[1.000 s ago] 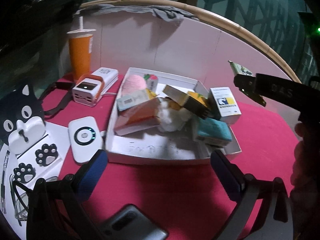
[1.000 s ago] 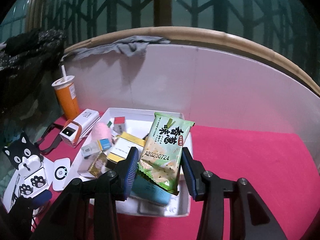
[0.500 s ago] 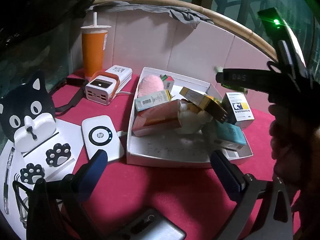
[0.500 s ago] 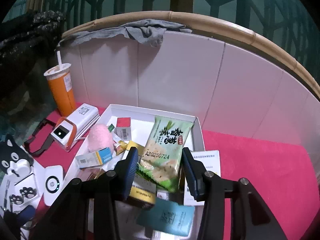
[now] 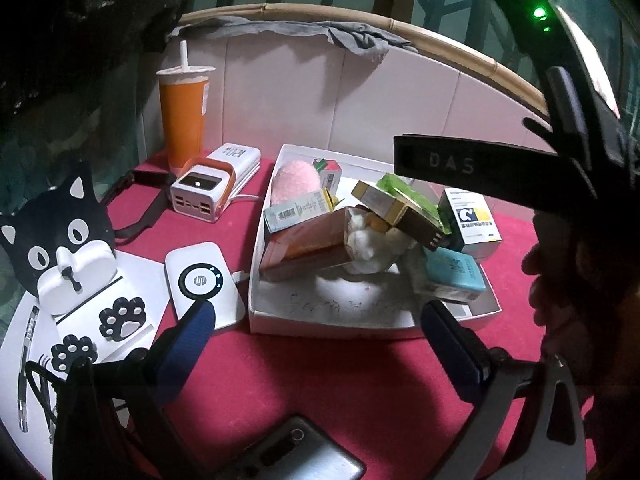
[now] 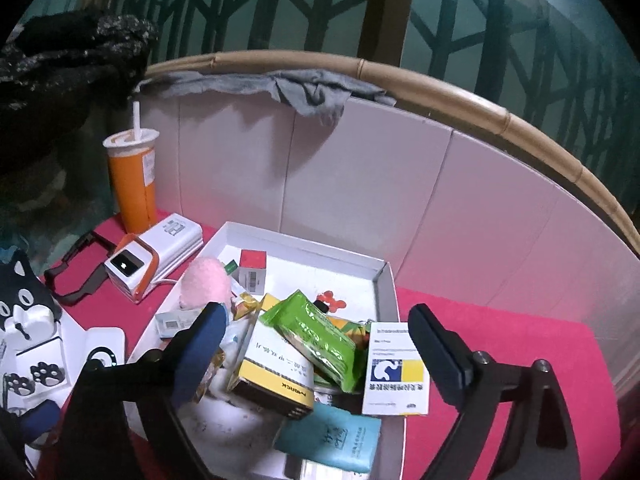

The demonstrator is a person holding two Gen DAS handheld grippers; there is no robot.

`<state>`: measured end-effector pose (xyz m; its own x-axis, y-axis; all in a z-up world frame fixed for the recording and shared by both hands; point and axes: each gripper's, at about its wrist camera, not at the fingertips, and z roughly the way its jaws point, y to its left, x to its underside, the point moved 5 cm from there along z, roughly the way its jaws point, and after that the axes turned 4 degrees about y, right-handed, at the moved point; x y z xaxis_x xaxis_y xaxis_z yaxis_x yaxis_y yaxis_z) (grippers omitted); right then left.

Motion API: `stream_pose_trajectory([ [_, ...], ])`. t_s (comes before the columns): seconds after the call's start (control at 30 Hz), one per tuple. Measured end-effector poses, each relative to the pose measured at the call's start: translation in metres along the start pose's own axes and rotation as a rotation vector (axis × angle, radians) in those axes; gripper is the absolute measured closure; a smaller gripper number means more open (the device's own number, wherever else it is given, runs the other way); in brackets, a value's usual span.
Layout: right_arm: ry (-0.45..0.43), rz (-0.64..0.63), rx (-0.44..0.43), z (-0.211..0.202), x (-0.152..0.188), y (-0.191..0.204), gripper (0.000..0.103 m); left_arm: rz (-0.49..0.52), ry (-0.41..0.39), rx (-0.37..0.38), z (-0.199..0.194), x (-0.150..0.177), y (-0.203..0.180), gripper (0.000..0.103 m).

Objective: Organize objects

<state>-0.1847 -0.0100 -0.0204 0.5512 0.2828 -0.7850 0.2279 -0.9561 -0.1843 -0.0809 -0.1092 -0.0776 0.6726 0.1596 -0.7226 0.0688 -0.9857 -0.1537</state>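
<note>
Snack packet [image 6: 316, 336] — green, lies free in white tray [image 6: 316, 250], tilted atop yellow-black box [image 6: 276, 376], beside blue-yellow box [image 6: 396, 372]. R gripper [image 6: 316, 356] above it, fingers apart, nothing held. L gripper [image 5: 320, 348] also spread, near tray front edge. Orange cup [image 5: 183, 120] & power bank [image 5: 214, 188] left of tray on red cloth [image 5: 320, 392].

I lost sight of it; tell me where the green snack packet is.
In the right wrist view, the green snack packet lies in the white box, atop the yellow-edged carton.
</note>
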Motion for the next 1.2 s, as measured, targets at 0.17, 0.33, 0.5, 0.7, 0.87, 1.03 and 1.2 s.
stream_pose_trajectory([
  [0.17,-0.017,0.013,-0.011,-0.014,0.004,-0.005,0.005,0.024,-0.009,-0.004,-0.006,-0.001,-0.009,0.001],
  [0.33,-0.043,0.022,-0.016,-0.03,0.009,-0.011,0.004,0.047,-0.021,-0.008,-0.012,-0.001,-0.018,0.001],
  [0.5,-0.068,0.039,-0.008,-0.046,0.017,-0.023,0.004,0.082,-0.036,-0.032,-0.018,-0.002,-0.027,0.001],
  [0.7,-0.088,0.08,-0.015,-0.067,0.031,-0.042,0.003,0.111,-0.045,-0.018,-0.027,-0.003,-0.041,0.001],
  [0.87,-0.142,0.102,-0.014,-0.09,0.041,-0.059,0.003,0.168,-0.08,-0.016,-0.039,-0.005,-0.059,0.001],
  [1.03,-0.193,0.154,0.037,-0.117,0.056,-0.086,0.003,0.212,-0.155,0.021,-0.064,-0.009,-0.081,0.001],
  [1.2,-0.22,0.221,0.078,-0.14,0.079,-0.115,0.0,0.187,-0.217,-0.001,-0.09,-0.018,-0.093,0.001],
])
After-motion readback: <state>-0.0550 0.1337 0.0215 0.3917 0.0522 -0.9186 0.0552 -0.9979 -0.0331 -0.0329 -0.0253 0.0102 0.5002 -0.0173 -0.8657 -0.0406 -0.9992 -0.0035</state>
